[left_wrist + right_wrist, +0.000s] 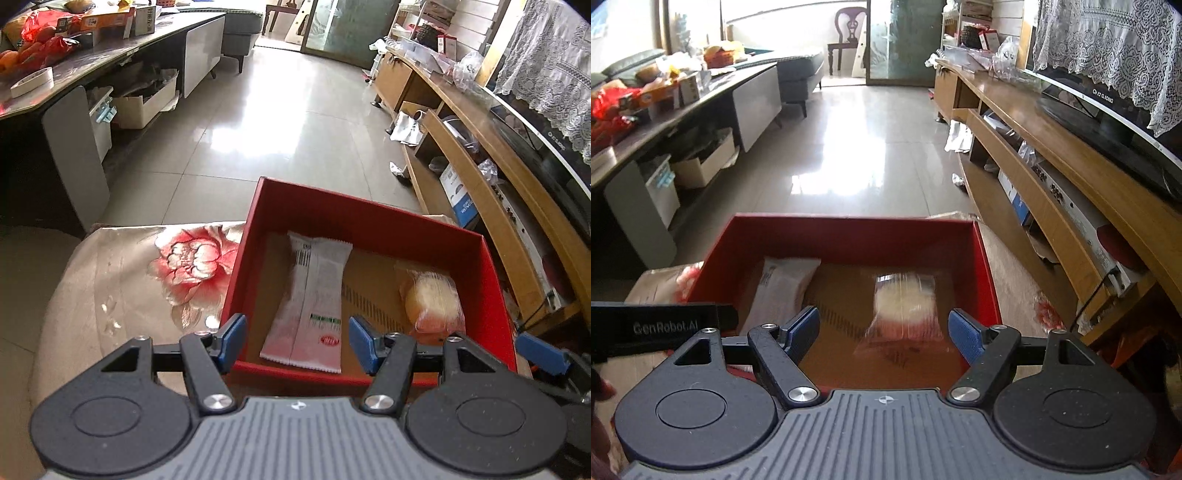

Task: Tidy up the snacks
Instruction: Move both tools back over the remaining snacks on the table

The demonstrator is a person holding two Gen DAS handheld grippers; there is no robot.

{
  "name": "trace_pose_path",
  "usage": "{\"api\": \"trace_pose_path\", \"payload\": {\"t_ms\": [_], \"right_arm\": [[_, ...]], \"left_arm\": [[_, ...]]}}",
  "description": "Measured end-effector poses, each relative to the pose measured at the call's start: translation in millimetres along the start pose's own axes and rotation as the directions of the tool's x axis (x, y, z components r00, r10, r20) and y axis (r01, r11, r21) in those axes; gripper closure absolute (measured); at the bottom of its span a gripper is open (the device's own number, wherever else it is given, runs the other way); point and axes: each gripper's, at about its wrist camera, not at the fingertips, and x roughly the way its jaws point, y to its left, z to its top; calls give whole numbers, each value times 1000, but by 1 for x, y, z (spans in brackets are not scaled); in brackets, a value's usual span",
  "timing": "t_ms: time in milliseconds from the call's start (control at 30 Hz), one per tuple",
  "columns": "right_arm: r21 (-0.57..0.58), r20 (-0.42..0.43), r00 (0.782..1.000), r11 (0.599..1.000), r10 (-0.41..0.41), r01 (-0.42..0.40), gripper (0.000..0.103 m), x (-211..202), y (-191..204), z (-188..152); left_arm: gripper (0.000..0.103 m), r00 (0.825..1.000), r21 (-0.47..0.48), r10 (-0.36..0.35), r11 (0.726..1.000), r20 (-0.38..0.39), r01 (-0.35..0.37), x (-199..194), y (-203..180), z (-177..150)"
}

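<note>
Over the near edge of a red box (369,221), the left wrist view looks steeply down along the left gripper (297,341). Its two blue pads stand apart, one at the box's near left corner and one above the brown floor of the box, and nothing is pressed between them. A white snack packet (314,295) lies flat on the box floor, seen in the gap between the pads but lower and clear of them. To its right, against the right wall, a clear-wrapped round pastry (432,299) lies by itself, apart from the white packet. The box sits on a cloth (129,288) printed with a red flower. At the far right edge a blue pad of the other tool shows just outside the box wall.

From the right wrist view, the right gripper (884,332) also tilts downward over the near side of the same red box (849,236). Its pads stand wide apart and grip nothing. The wrapped pastry (905,306) lies on the box floor beyond and between the pads, somewhat blurred. The white packet (783,288) rests toward the left wall. At the left a black bar lettered GenRobot.AI (661,325) crosses in front of the box's left corner, and part of a hand (600,391) shows at the frame's left edge.
</note>
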Motion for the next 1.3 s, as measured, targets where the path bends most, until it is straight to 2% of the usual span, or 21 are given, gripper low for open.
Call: {"api": "trace_pose_path", "payload": {"t_ms": [367,600,967,1067,1267,1300], "right_arm": [[3,-41,999,1000,13,-13,20,-18,8,-29],[-26,-73,996,998,48,-50,20,-33,23,-52],[-79,-100,990,991,102,-110,19,-59,51,-86],[-97,-109,988,988,110,-120,19,-64,56,-93],[-111,-117,986,985,119,-132,18,-68,55,-100],[-110,-115,986,985,122,-134,18,-69,54,-100]], "left_arm": [[43,999,1,-3,1000,-42,3,-22,21,-32],[43,996,0,34,999,-77,-34,-35,50,-61],[43,986,-109,54,991,-160,-72,-38,96,-106],[43,980,-164,48,983,-192,-80,-35,106,-116],[42,978,-249,23,966,-205,-75,-26,108,-122],[39,979,-258,29,963,-201,-82,-24,107,-121]]}}
